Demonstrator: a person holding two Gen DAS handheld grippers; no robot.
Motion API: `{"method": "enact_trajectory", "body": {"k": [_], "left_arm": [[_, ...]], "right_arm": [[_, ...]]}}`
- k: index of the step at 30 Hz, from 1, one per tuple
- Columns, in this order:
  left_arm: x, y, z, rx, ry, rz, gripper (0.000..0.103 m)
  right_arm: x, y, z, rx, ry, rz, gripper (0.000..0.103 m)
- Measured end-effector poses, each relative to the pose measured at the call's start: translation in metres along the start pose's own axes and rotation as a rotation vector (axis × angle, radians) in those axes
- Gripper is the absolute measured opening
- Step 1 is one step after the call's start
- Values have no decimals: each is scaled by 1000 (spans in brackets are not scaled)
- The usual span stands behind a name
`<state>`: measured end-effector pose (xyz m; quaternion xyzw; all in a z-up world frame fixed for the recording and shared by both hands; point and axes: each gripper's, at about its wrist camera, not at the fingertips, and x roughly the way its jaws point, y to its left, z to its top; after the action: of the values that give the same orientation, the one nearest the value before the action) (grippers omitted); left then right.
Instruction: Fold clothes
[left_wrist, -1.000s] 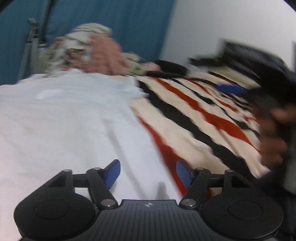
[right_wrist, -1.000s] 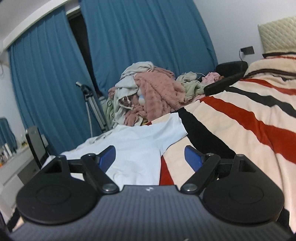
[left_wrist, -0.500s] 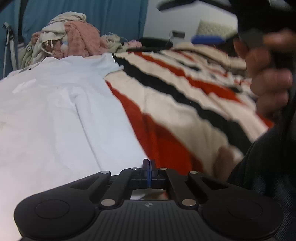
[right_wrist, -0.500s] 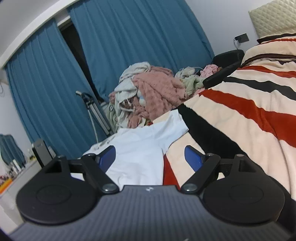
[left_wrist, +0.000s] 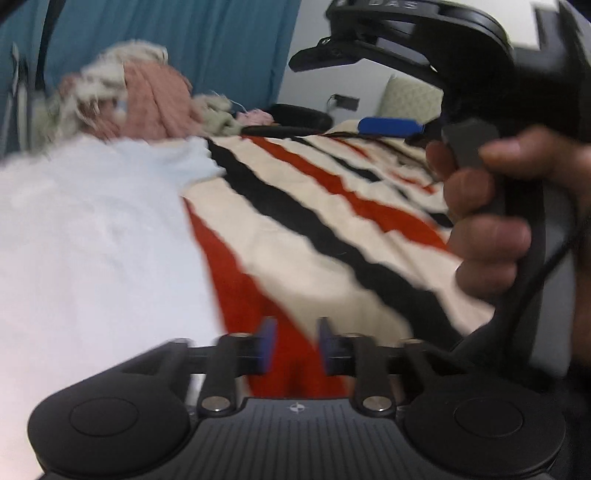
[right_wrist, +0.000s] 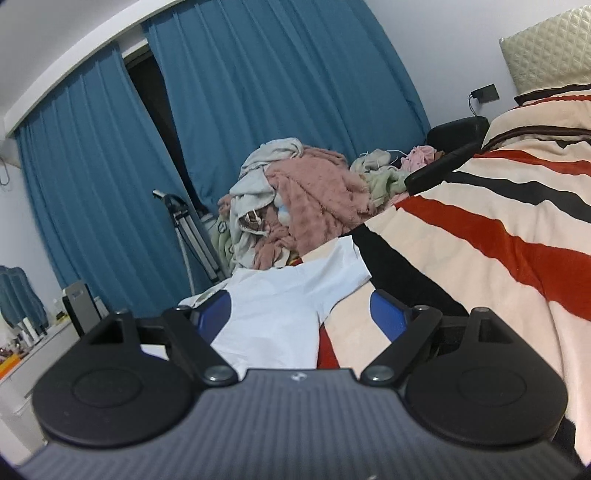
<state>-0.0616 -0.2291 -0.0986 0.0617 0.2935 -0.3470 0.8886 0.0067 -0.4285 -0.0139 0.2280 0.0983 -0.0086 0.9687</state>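
Note:
A white short-sleeved shirt lies flat on the striped blanket, filling the left of the blurred left wrist view. My left gripper hovers low at the shirt's right edge, over a red stripe. It is open by a narrow gap with nothing between its pads. In the right wrist view the same shirt lies ahead with one sleeve spread to the right. My right gripper is held above the bed, wide open and empty.
A pile of pink, grey and green clothes sits beyond the shirt at the bed's far end. A hand grips the right gripper's handle close on the right. Blue curtains, a tripod and a padded headboard stand around the bed.
My left gripper was wide open a second ago, shut half a second ago, and now its pads have parted a little. The right gripper stayed open and tilted slightly upward.

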Motion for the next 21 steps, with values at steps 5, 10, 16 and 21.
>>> {"method": "enact_trajectory", "body": {"k": [5,10,16,21], "left_arm": [[-2,-5,-17,136,31,124,58],[19,-11,-31,232,117,178,53],[26,0,-28,160,92,171,3],[-7,8,-6,-18,-43,58,2]], "right_arm": [[-2,0,0,9,4,20,85],[-3,-2,-1,28,5,22,85],[-3,-1,-2,35,18,19,85],[-9,-6,0,60,-7,19,85]]}}
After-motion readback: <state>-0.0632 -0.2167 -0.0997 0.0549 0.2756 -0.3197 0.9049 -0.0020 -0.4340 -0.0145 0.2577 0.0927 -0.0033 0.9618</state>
